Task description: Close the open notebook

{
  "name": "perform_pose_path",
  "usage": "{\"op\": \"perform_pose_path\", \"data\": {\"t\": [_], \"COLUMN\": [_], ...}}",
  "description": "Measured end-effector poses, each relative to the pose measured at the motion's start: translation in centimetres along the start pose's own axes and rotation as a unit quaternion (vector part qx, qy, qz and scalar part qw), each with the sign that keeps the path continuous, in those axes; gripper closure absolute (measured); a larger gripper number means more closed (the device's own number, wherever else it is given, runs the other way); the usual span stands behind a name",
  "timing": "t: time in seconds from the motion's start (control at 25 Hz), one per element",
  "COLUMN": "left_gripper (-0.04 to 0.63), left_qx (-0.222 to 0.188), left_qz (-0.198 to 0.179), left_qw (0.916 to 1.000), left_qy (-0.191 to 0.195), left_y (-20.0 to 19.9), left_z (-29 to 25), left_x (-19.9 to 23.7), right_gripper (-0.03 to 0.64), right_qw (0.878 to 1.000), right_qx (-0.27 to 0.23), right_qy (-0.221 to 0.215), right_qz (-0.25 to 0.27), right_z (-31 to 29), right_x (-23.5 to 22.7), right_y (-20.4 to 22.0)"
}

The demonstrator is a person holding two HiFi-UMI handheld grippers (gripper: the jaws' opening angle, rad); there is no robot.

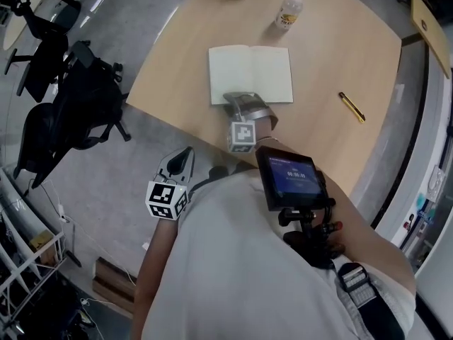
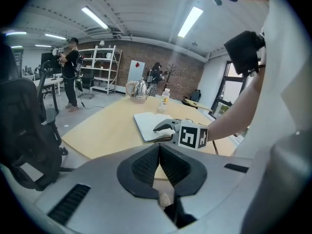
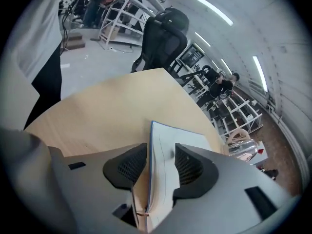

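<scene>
On the wooden desk (image 1: 340, 41), the light, floppy notebook (image 1: 251, 73) is best taken at its near edge, straddled by the right gripper (image 1: 241, 101), jaws parted.

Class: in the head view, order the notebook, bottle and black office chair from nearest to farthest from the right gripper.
1. notebook, edge between the right gripper's jaws.
2. bottle, beyond the notebook.
3. black office chair, at the view's far left.
</scene>
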State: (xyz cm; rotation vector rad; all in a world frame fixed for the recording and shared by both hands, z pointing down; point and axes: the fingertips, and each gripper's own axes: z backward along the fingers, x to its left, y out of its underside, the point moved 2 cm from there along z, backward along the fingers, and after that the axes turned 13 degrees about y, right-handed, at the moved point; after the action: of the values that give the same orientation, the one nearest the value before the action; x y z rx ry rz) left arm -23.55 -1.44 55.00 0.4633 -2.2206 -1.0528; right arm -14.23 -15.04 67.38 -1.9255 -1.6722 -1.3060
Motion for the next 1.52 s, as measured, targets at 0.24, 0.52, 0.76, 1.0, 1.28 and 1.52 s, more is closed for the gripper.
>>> {"op": "perform_pose_path", "data": {"t": [0.24, 0.52, 0.76, 1.0, 1.28, 1.52], "left_gripper": [0.589, 0.59, 0.591, 0.589, 0.59, 0.589], "left_qx": [0.001, 0.007, 0.023, 0.035, 0.053, 0.063], "left_qz": [0.0, -0.023, -0.037, -0.059, -0.077, -0.086], "left_qw": [1.0, 0.9988, 0.9963, 0.9914, 0.9868, 0.9829], "left_qy": [0.003, 0.044, 0.074, 0.111, 0.132, 0.15], "left_y": [0.4, -1.2, -1.6, -2.6, -3.0, -3.0], "left_z": [-0.1, -2.6, -4.0, -6.3, -7.6, -8.5], "left_x": [0.4, -0.4, -0.5, -1.8, -1.5, -3.0], "right_gripper": [0.557, 0.563, 0.577, 0.586, 0.591, 0.591], "right_qw": [0.998, 0.965, 0.872, 0.832, 0.793, 0.706], "right_qx": [-0.022, -0.031, -0.019, 0.001, 0.023, 0.034], "right_qy": [0.023, 0.056, 0.089, 0.112, 0.114, 0.106], "right_qz": [-0.053, -0.255, -0.482, -0.543, -0.598, -0.699], "right_z": [1.2, 4.4, 6.8, 8.6, 7.9, 8.5], "right_x": [-0.3, -3.8, -5.6, -6.2, -5.8, -4.9], "right_y": [-0.2, 1.2, 3.6, 6.6, 9.7, 13.1]}}
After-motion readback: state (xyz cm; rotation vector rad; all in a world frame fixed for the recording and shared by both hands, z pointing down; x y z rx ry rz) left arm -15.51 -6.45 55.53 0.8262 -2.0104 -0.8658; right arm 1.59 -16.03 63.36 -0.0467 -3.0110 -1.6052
